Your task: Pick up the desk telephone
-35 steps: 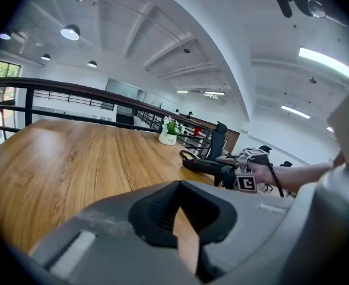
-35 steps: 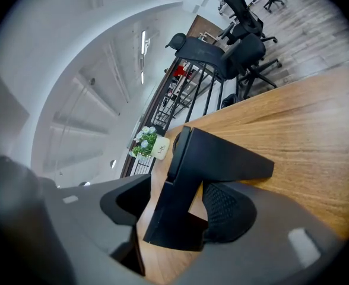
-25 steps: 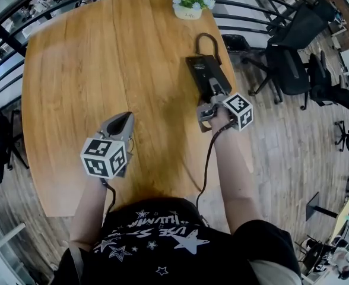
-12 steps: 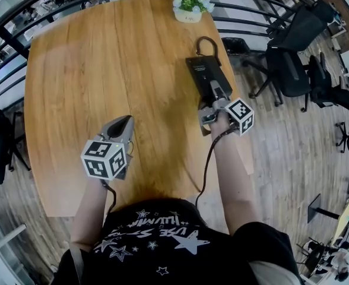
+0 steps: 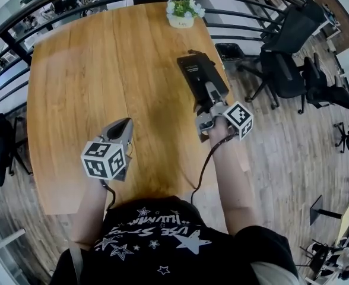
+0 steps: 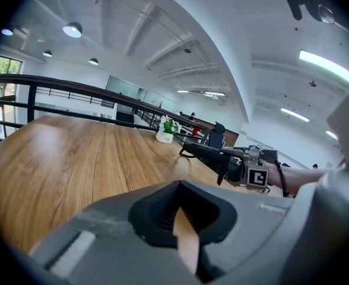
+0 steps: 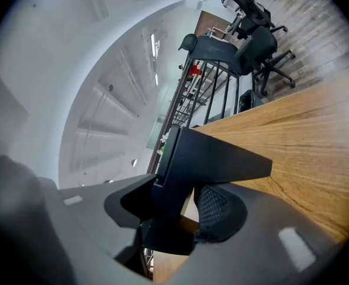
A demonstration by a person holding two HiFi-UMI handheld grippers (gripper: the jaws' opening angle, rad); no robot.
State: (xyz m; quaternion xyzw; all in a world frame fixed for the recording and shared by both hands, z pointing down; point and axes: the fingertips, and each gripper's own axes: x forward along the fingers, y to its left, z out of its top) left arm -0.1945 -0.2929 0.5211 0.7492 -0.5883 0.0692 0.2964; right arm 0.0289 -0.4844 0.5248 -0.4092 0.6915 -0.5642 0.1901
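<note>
right gripper view shows right gripper (image 7: pixel 181 211) pinching near end of phone (image 7: pixel 207 159), raised over table (image 7: pixel 317 141) right side; looks stiff, smooth, far end heavy, may tip. left gripper (image 6: pixel 181 218) jaws pressed together, empty.

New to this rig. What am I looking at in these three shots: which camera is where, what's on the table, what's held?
There is no robot here: a person holds a two-jaw gripper in each hand, and the marker cubes are parts of those grippers. The overhead picture comes from a camera on the person's head, looking steeply down. The other two come from cameras riding on each gripper, looking along its jaws. The surface is a wooden table with a small potted plant at its far edge. The right gripper is shut on the near end of the black desk telephone. In the left gripper view the phone appears clear of the wood. The left gripper is shut and empty, over the table. Office chairs stand to the table's right.
</note>
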